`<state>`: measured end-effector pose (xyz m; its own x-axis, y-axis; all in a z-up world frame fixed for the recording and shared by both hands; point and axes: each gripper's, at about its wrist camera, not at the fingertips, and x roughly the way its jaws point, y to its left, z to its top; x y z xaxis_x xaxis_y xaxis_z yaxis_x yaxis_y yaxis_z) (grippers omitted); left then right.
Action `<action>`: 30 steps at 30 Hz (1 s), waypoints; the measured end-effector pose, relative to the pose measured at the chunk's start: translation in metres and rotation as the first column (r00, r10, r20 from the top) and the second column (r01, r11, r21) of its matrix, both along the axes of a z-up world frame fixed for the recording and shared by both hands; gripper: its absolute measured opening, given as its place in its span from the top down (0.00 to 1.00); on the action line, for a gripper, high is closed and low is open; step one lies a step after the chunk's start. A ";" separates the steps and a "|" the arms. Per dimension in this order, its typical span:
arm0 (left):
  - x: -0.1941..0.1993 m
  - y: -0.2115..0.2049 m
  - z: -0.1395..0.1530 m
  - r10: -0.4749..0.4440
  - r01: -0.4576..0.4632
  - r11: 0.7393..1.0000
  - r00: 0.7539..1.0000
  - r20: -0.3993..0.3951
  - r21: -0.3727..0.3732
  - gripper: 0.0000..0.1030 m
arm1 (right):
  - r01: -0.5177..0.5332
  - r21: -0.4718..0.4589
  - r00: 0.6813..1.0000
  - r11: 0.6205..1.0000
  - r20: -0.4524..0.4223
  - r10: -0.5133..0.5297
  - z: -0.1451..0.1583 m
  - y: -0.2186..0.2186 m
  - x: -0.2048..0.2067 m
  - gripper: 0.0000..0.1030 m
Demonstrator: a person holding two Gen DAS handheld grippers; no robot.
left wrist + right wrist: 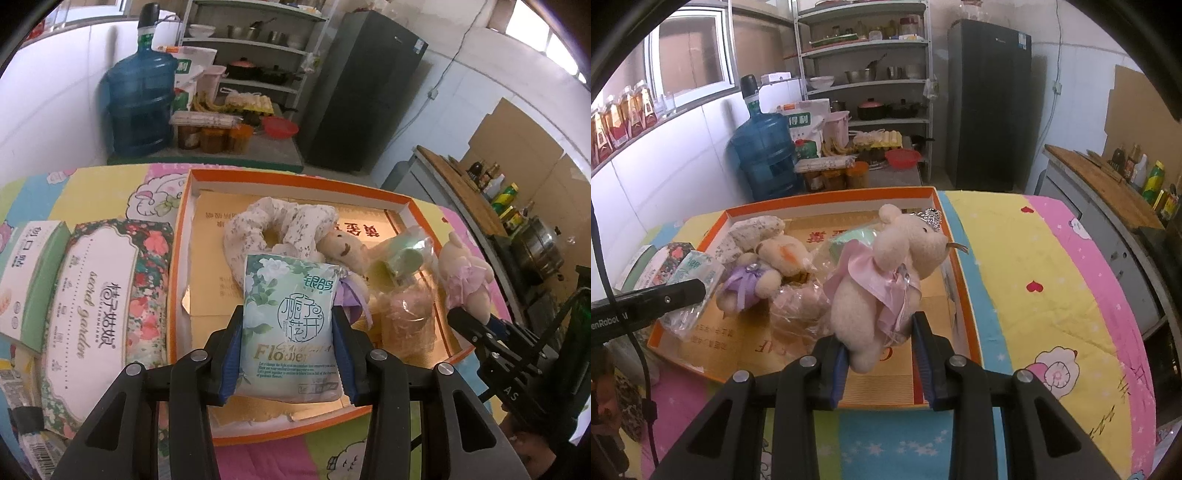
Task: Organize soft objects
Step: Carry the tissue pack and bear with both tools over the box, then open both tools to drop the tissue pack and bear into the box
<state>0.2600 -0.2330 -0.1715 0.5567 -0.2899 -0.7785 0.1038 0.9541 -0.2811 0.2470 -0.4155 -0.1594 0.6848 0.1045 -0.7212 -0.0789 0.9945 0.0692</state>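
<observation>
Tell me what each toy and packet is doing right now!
Left tongs: shut on the tissue pack.
Tissue pack: held over the orange box.
Right tongs: shut on the pink-dress bear.
Pink-dress bear: held upright over the box.
Purple-dress bear: lying in the box.
Orange box: open, no lid.
Floral tissue pack: lying on the table.

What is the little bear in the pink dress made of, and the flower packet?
The bear in the pink dress looks like fuzzy cream plush, probably stuffed; its dress shines like satin. The flower packet seems to be glossy printed plastic film: it glints and crinkles at the edges. It is probably soft inside, though that is hidden.
</observation>
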 end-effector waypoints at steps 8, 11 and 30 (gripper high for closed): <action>0.005 -0.001 -0.009 0.010 -0.010 1.000 1.000 -0.022 0.005 0.57 | -0.010 0.022 0.999 1.000 -0.034 0.010 -0.008 -0.001 0.010 0.68; 0.006 0.000 -0.010 0.013 -0.012 1.000 1.000 -0.027 0.006 0.57 | -0.013 0.026 0.999 1.000 -0.047 0.014 -0.011 0.001 0.014 0.68; 0.002 -0.001 0.000 -0.024 0.024 0.999 1.000 0.011 -0.025 0.37 | 0.031 0.048 0.997 0.998 -0.069 -0.028 -0.012 -0.001 0.012 0.54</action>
<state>0.2621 -0.2339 -0.1712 0.5579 -0.3227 -0.7646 0.1298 0.9439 -0.3037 0.2588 -0.4164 -0.1713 0.6374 0.1218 -0.7608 -0.0431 0.9915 0.1226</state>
